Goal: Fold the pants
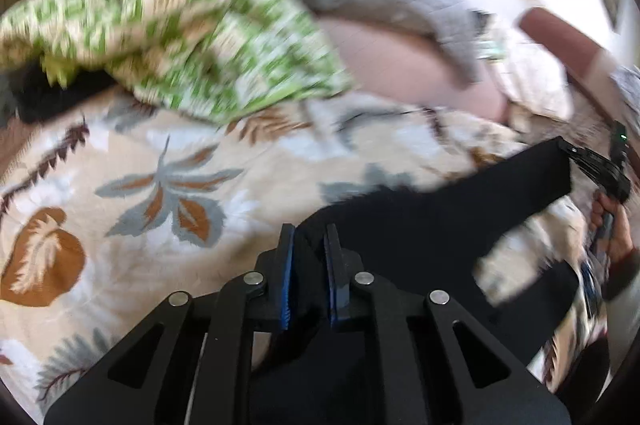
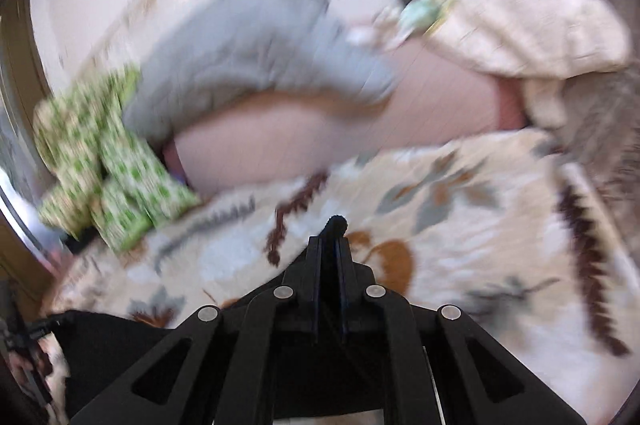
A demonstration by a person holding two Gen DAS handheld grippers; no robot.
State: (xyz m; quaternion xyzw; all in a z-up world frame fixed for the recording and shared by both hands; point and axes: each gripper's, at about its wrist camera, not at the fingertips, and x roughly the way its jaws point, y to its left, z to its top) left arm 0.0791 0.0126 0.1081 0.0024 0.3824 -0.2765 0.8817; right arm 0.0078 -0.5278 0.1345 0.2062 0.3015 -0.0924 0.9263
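Above a bed covered by a leaf-patterned bedspread (image 1: 168, 185), black pants (image 1: 440, 221) hang stretched between two hand-held tools, lifted off the fabric below. At the near end, the left tongs (image 1: 310, 241) have their blue-padded fingers pinching a bunch of the dark cloth. The right tongs (image 2: 330, 249) are pressed together on another edge of the pants, a small black tuft poking out past their tips. Both pictures are smeared by blur. A likely failure is cloth slipping from either thin pinch, dropping one end so the garment lands twisted; the hanging leg could also drag and crumple. Only the left wrist view shows the span of the pants, the far tool gripping them, and the person's hand (image 1: 612, 225) behind it. Only the right wrist view shows clearly the cream cushion (image 2: 528, 13) at the far right. Both views show a green checked cloth (image 1: 172, 13) and a grey garment (image 2: 248, 53) heaped beyond.
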